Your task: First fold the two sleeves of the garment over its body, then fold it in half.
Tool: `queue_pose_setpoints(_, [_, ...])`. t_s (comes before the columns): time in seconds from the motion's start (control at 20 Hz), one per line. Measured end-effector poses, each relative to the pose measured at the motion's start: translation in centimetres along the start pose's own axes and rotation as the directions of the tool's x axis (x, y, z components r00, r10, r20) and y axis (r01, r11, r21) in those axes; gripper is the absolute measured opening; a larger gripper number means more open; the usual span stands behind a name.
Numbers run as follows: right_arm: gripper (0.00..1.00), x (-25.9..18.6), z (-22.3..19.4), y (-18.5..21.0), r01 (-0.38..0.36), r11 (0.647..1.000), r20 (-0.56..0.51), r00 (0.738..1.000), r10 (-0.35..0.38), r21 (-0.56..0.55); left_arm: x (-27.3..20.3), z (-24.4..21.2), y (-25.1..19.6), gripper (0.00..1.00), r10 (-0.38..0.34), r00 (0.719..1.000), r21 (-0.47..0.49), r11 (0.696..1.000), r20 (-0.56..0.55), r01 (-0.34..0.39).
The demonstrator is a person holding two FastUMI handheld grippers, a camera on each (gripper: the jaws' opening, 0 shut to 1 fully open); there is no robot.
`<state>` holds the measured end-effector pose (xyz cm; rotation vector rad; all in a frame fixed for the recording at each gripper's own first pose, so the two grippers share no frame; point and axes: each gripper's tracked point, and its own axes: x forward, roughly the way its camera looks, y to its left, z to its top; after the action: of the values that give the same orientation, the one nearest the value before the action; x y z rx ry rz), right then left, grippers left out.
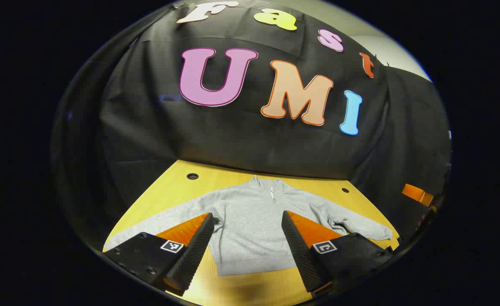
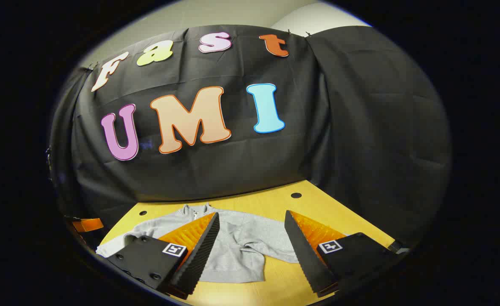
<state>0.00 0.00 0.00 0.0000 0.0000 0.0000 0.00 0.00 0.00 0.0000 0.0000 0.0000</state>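
A grey sweatshirt [image 1: 250, 221] lies flat on a yellow wooden counter [image 1: 169, 187], collar toward the black cloth wall, both sleeves spread out to the sides. In the left gripper view, the left tool [image 1: 247, 246] hovers above the hem w/ fingers wide apart, gripping nothing; the body shows between them. In the right gripper view, the right tool [image 2: 252, 250] is also spread open and empty, over the garment's near sleeve, which looks bunched, approx. at the cuff.
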Motion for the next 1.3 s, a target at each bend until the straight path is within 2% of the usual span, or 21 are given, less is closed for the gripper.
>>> queue_pose_setpoints(0.05, [0.93,-0.1,-0.2,0.0,-0.004,1.0,-0.003,1.0,0.004,-0.005,-0.1,-0.1,0.1,0.94,0.002,1.0,-0.003,1.0,-0.004,-0.002])
queue_pose_setpoints(0.1, [0.97,-0.2,-0.2,0.1,-0.007,1.0,-0.004,1.0,0.007,-0.01,-0.2,-0.2,0.0,0.94,0.001,1.0,-0.007,1.0,-0.005,-0.001])
queue_pose_setpoints(0.4, [0.97,-0.9,-1.1,1.0,-0.05,0.999,-0.034,0.998,0.05,0.01,-0.7,-1.3,-0.7,0.94,-0.021,0.999,-0.023,1.0,-0.031,0.021])
queue_pose_setpoints(0.45, [0.97,-1.1,-1.4,1.0,-0.056,0.998,-0.038,0.998,0.056,0.006,-0.7,-1.5,-0.8,0.92,-0.027,0.999,-0.018,0.999,-0.036,0.027])
queue_pose_setpoints(0.5, [0.97,-1.2,-1.5,1.1,-0.059,0.998,-0.044,0.997,0.059,0.0,-0.7,-1.5,-0.8,0.94,-0.03,0.999,-0.015,0.999,-0.038,0.029])
queue_pose_setpoints(0.8, [0.97,-1.3,-2.4,0.3,-0.047,0.999,-0.06,0.997,0.047,-0.009,-1.1,-2.1,-0.7,0.94,-0.032,0.998,-0.008,0.999,-0.056,0.032])
queue_pose_setpoints(1.0, [0.97,-0.8,-3.0,-3.4,0.016,1.0,-0.076,0.997,-0.017,-0.022,-1.1,-2.2,-0.8,0.94,-0.034,0.998,0.0,0.999,-0.06,0.034])
queue_pose_setpoints(1.3, [0.97,-0.2,-4.0,-12.9,0.157,0.987,-0.096,0.982,-0.16,-0.04,-0.7,-2.2,-1.2,0.94,-0.041,0.997,0.018,0.999,-0.072,0.043])
